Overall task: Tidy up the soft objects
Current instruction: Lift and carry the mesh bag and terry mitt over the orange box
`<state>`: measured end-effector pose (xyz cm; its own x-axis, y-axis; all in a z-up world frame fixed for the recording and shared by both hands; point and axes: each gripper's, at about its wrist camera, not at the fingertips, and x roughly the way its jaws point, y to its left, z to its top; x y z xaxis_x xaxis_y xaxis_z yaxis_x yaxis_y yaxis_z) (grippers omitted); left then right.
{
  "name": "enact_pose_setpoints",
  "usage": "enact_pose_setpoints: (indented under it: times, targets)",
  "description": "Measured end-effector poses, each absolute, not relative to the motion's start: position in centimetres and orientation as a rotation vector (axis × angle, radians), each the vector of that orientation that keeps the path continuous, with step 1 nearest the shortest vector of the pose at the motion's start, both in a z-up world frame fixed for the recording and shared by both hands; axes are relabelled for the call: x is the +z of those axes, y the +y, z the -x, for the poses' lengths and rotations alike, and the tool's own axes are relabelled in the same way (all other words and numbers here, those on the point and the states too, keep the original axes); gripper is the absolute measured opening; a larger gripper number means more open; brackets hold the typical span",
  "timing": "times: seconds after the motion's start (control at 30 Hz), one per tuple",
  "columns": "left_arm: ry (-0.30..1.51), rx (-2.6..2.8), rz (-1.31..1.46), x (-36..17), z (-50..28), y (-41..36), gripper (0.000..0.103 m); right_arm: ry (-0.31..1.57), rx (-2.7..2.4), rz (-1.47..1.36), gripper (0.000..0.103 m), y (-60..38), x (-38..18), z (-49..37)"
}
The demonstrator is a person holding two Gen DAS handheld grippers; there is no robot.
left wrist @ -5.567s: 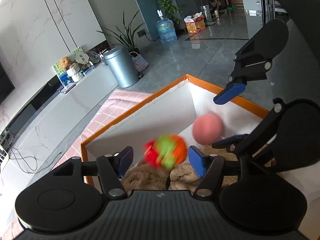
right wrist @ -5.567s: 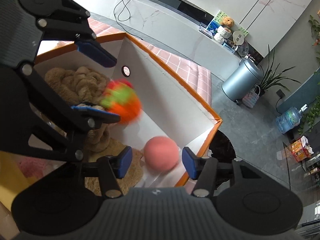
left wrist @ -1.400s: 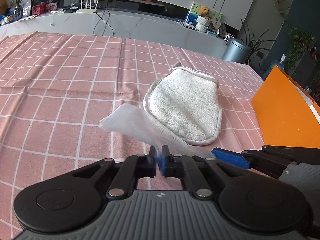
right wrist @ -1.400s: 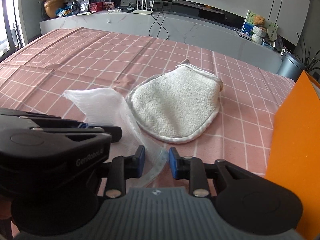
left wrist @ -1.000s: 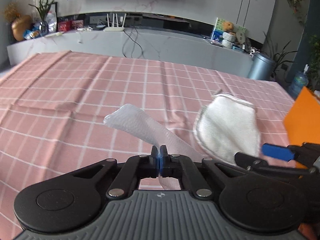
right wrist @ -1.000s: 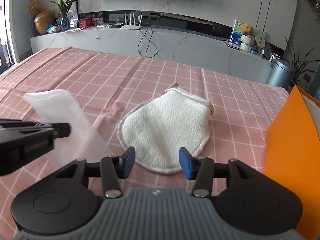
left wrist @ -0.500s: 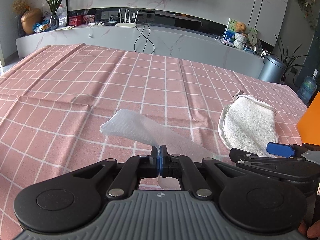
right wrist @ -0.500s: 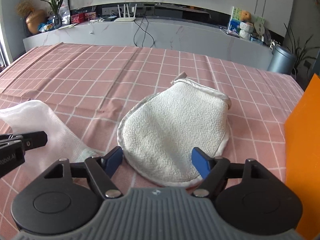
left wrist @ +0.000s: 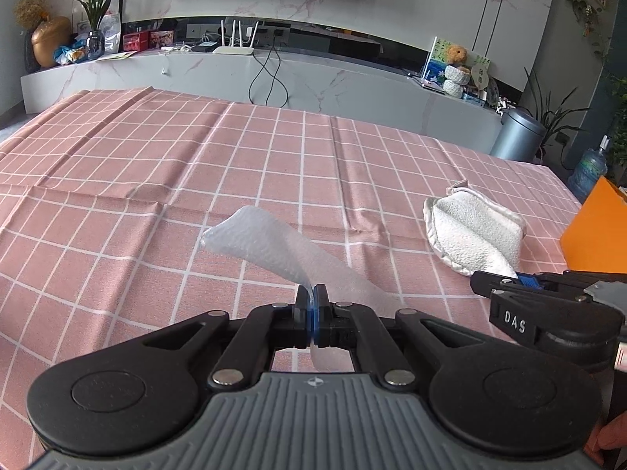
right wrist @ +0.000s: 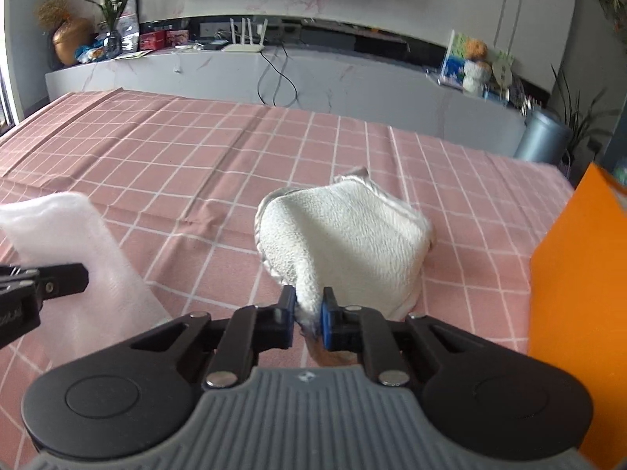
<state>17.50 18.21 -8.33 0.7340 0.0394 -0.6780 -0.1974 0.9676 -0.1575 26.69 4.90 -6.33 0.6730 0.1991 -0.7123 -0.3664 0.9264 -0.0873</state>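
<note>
My left claw [left wrist: 312, 305] is clamped tight on the mesh strip [left wrist: 274, 244], lifting it off the cloth [left wrist: 156, 156]; my right claw [right wrist: 307, 315] pinches the mitt's [right wrist: 345, 235] near edge — both bound, I judge, for the orange box [right wrist: 580, 293] at my right.

Orange box [right wrist: 580, 282] cut off by the right edge

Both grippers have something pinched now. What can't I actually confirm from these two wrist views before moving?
- Orange box: cut off at the frame edge in both views; its inside is unseen.
- White terry mitt: its near edge is hidden between the right gripper fingers.
- Translucent white mesh strip: its tail disappears under the left gripper.
</note>
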Motion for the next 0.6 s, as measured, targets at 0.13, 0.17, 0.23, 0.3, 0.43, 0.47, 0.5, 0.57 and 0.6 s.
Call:
enact_pose_setpoints:
  times: [0.13, 0.17, 0.23, 0.3, 0.43, 0.47, 0.5, 0.57, 0.6]
  targets:
    - [0.724, 0.125, 0.226, -7.5, -16.5, 17.8, 0.001, 0.719, 0.345, 0.264, 0.01, 4.7, -4.9, -24.5]
    - [0.72, 0.125, 0.227, -7.4, -16.2, 17.7, 0.001, 0.708, 0.349, 0.271, 0.01, 4.5, -4.5, -24.0]
    - [0.713, 0.121, 0.229, -7.0, -15.8, 17.5, 0.001, 0.686, 0.356, 0.279, 0.01, 4.0, -3.7, -22.8]
    - [0.709, 0.123, 0.231, -6.6, -15.3, 17.3, 0.001, 0.676, 0.364, 0.274, 0.01, 3.4, -3.0, -21.8]
    - [0.697, 0.104, 0.237, -5.8, -14.3, 16.8, 0.001, 0.67, 0.378, 0.255, 0.01, 2.2, -1.9, -19.7]
    - [0.695, 0.096, 0.239, -5.6, -14.0, 16.6, 0.001, 0.667, 0.38, 0.254, 0.01, 1.9, -1.7, -19.2]
    - [0.692, 0.091, 0.239, -5.4, -13.8, 16.4, 0.001, 0.664, 0.382, 0.253, 0.01, 1.6, -1.4, -18.8]
    - [0.685, 0.079, 0.234, -5.0, -13.2, 15.9, 0.001, 0.658, 0.388, 0.253, 0.01, 1.1, -1.0, -17.9]
    - [0.683, 0.072, 0.235, -4.8, -12.9, 15.6, 0.001, 0.654, 0.392, 0.253, 0.01, 0.9, -0.7, -17.5]
